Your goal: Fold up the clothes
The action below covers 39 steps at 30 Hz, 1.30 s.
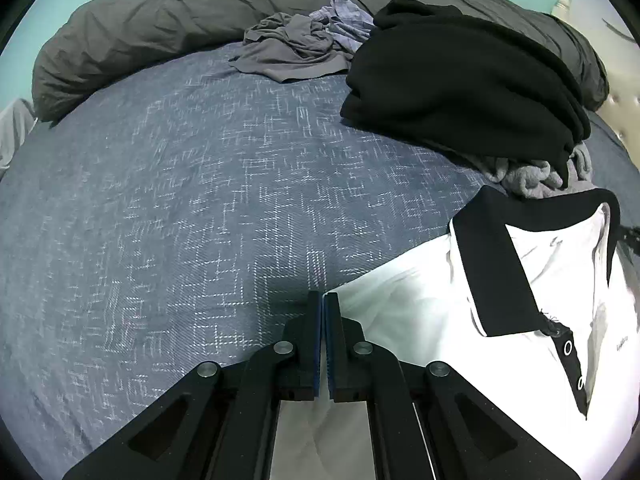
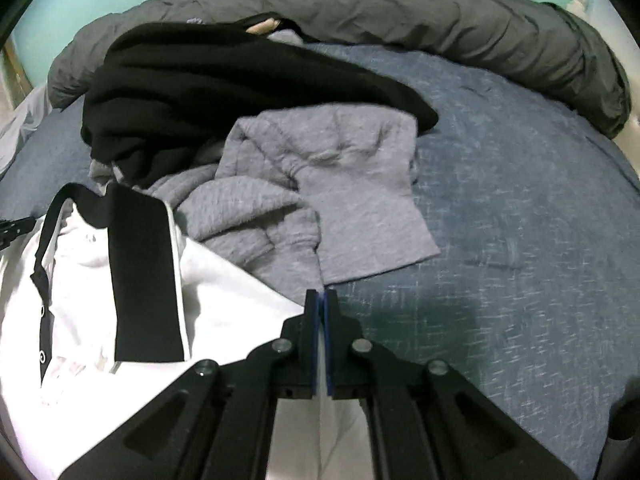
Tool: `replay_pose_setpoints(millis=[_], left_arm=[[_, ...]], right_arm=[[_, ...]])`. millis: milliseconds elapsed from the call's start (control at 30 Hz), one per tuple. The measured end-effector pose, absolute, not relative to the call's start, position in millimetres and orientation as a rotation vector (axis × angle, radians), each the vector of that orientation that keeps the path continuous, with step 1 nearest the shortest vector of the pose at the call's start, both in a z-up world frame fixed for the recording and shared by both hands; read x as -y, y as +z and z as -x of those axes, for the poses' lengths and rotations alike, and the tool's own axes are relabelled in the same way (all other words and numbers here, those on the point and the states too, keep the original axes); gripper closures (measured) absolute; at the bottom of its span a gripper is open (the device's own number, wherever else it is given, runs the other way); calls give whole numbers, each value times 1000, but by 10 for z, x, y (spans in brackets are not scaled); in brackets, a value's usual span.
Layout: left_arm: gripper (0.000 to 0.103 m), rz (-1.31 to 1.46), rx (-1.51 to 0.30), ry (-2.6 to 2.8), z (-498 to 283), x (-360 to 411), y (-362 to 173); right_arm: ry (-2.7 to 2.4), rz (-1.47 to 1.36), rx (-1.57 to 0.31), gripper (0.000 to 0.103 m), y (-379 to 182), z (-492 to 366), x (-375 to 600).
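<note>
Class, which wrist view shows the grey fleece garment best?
The right wrist view: the grey fleece garment lies spread mid-frame. The left wrist view shows only a crumpled bit under the black garment.

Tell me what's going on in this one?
A person is folding clothes on a bed with two handheld grippers. Both the left gripper and the right gripper are shut at opposite edges of a white polo with a black collar, apparently pinching its fabric. The polo lies spread out, not yet folded. Behind it sit a grey sweater, a black garment and more crumpled clothes.
</note>
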<state>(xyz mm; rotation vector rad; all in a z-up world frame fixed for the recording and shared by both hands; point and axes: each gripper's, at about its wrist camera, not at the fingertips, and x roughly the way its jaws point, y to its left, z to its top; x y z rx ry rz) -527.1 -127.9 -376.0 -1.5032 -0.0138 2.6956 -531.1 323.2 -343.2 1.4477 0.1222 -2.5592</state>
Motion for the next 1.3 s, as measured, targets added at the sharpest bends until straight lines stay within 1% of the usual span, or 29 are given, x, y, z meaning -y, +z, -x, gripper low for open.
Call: replay_pose_setpoints(millis=[100,133,167,233,267,333,467,500,533,567,633,800,900,933,967,1000,1067,1100,1200,1267,1300], left_arm=[[101,1483,33,2690,5227,1292,-3722],[101,1477,29,2689,5197,1293,-3694],[100,1472,26,2688,5166,1294,-3667],[99,1457,33,2690,5090,1314,-3605],[99,1450,36,2691,5049,1326,-3572],[96,1451,30,2695,4971,1349,-3531],[95,1451,42,2701,4814,1408,-3480],[95,1452,41,2701,4777,1416,-3473],[95,1454,39,2701,4741,1423,-3467],[95,1458,38,2699,4703,1429,-3470],[95,1466,37,2696,4626,1442,-3475],[95,1456,97,2699,4353,1563,-3442],[95,1431,146,2722,4119,1673,-3391],[95,1422,166,2730,4014,1706,-3373],[95,1413,189,2737,3909,1740,-3357],[91,1407,225,2738,3810,1780,-3354],[84,1401,288,2748,3592,1855,-3360],[83,1401,314,2756,3477,1890,-3368],[83,1391,378,2778,3149,1966,-3393],[83,1386,413,2795,2925,2001,-3420],[83,1385,431,2800,2820,2016,-3436]], right_arm=[[-2552,-1398,-44,99,-3352,5224,-3369],[-2552,-1386,-11,93,-3311,5188,-3447],[-2552,-1393,11,82,-3283,5152,-3539],[-2546,-1411,20,70,-3259,5060,-3683],[-2538,-1422,24,67,-3254,5012,-3746],[-2501,-1448,31,67,-3276,4902,-3831],[-2440,-1481,60,67,-3354,4686,-3941],[-2431,-1497,58,67,-3390,4663,-3959],[-2426,-1515,55,73,-3423,4665,-3980],[-2423,-1531,54,91,-3454,4660,-4000],[-2459,-1522,74,101,-3474,4649,-4047],[-2573,-1545,131,102,-3448,4654,-4203],[-2623,-1471,264,101,-3286,4553,-4348],[-2642,-1452,298,99,-3240,4487,-4406],[-2658,-1443,334,95,-3212,4393,-4477],[-2673,-1433,371,91,-3183,4299,-4549],[-2687,-1423,437,76,-3152,4106,-4664],[-2698,-1416,452,72,-3146,4020,-4702],[-2731,-1396,514,68,-3139,3704,-4825],[-2752,-1395,572,63,-3135,3477,-4933],[-2753,-1398,601,62,-3157,3407,-4979]])
